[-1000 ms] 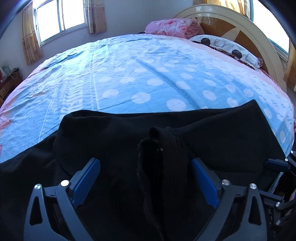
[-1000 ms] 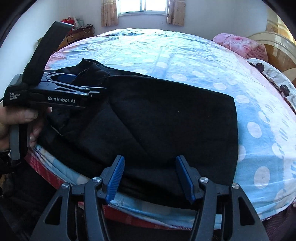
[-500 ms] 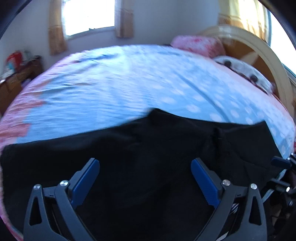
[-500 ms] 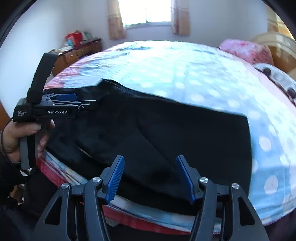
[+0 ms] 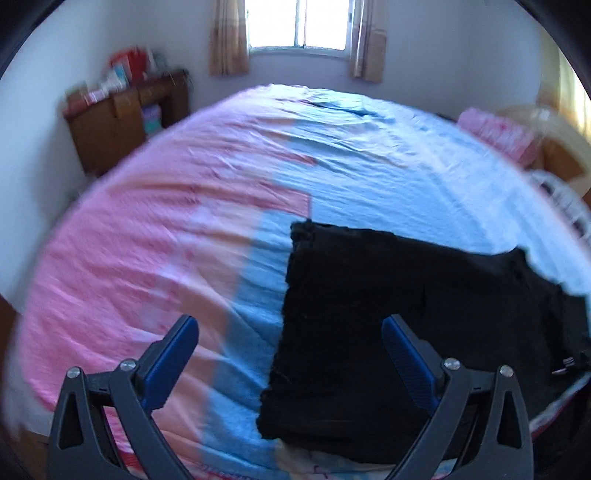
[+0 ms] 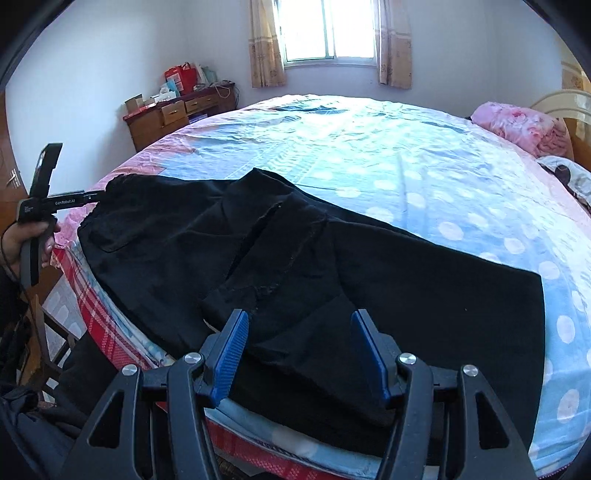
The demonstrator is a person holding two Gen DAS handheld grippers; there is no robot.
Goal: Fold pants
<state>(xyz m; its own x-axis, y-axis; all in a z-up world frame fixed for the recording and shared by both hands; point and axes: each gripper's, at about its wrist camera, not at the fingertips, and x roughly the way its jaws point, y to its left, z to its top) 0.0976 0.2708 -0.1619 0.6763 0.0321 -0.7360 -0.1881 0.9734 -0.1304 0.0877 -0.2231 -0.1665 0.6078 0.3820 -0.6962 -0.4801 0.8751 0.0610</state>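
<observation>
Black pants lie spread along the near edge of the bed, one part folded over the middle. In the left wrist view their left end lies flat on the sheet. My left gripper is open and empty, hovering over that left end; it also shows in the right wrist view at the far left, held by a hand. My right gripper is open and empty, low over the pants' near edge.
The bed has a blue dotted and pink sheet. A pink pillow and headboard are at the right. A wooden dresser with clutter stands against the far-left wall under a window.
My left gripper has swung left to the pants' left end, away from the bunched fold it was over. The pants now lie longer and flatter. The right gripper drew back slightly.
</observation>
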